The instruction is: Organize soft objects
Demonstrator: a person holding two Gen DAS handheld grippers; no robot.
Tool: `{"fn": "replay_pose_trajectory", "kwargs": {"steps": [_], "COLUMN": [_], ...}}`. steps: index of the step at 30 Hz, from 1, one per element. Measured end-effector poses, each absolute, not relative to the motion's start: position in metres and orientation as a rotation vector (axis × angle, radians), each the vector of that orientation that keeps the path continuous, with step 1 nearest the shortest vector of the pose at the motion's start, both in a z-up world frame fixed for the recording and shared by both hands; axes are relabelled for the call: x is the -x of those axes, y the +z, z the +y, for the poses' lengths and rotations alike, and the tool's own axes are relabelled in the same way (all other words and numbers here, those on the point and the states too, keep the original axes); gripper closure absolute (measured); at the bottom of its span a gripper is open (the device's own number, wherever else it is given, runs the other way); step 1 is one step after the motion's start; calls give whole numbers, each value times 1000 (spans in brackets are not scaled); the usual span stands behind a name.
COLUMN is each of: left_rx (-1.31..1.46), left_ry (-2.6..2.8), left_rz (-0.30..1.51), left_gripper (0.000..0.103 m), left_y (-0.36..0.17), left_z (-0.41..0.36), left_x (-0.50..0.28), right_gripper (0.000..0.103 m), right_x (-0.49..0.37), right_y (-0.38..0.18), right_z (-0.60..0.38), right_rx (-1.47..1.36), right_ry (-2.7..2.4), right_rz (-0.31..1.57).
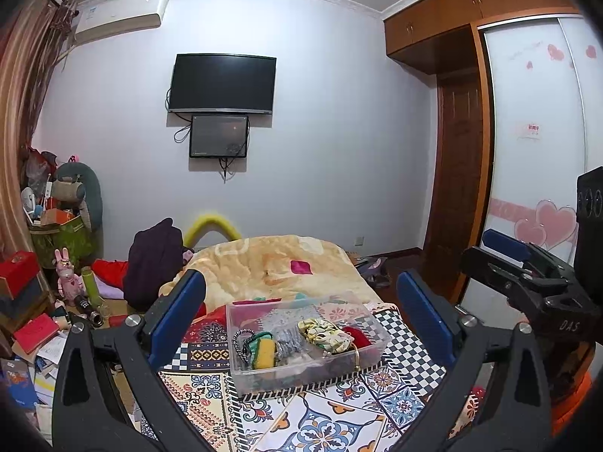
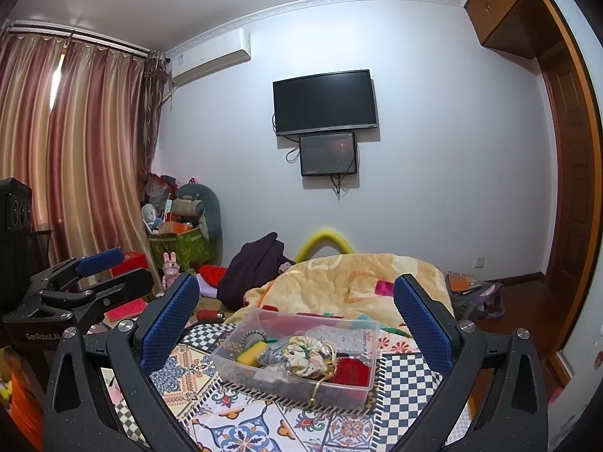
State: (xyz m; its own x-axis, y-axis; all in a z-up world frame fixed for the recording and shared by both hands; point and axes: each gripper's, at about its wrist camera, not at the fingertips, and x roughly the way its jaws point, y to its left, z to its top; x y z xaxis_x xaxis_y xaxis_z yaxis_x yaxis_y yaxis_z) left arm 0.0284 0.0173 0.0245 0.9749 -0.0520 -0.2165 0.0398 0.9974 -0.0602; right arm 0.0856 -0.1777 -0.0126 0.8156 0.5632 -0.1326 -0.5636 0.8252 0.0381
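Left gripper (image 1: 301, 320) spread wide, blue pads (image 1: 177, 316) apart, nothing between them, hovering above the near edge of the patterned cloth (image 1: 324, 422). Right gripper (image 2: 297, 320) likewise released and empty, held beside the left one, above the same cloth.

Straight ahead of both, resting on the cloth: a clear plastic bin (image 1: 301, 373), untouched. Inside, jumbled together: a yellow sponge (image 1: 264, 354) toward the left, a floral scrunchie (image 2: 305, 358) in the middle, a red soft piece (image 2: 348, 373) toward the right, a gold bangle (image 2: 318, 388) leaning at the near wall.

Farther off, a peach blanket (image 1: 264, 260) bearing a small pink cloth (image 1: 301, 266). On the far wall, a dark television (image 2: 326, 101); at far left, curtains (image 2: 68, 158) and piled clutter.
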Motion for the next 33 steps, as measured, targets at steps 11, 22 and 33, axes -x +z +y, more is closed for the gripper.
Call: {"fn": "replay_pose_trajectory", "kwargs": {"steps": [11,22,33], "left_rx": [57,56,42], "left_ry": [-51,-51,-59], "left_rz": [223,223,227], "left_gripper": [0,0,0], "left_y": [22,23,21], "left_z": [17,17,14], "left_x": [-29,-28,-29], "right_gripper": [0,0,0], "right_x": [-85,-84,-84], "right_y": [-12,-11,-11], "right_z": [-180,-180,-181], "right_rx": [3,9,12], "right_ry": [597,597,596], "right_rz": [144,143,140]}}
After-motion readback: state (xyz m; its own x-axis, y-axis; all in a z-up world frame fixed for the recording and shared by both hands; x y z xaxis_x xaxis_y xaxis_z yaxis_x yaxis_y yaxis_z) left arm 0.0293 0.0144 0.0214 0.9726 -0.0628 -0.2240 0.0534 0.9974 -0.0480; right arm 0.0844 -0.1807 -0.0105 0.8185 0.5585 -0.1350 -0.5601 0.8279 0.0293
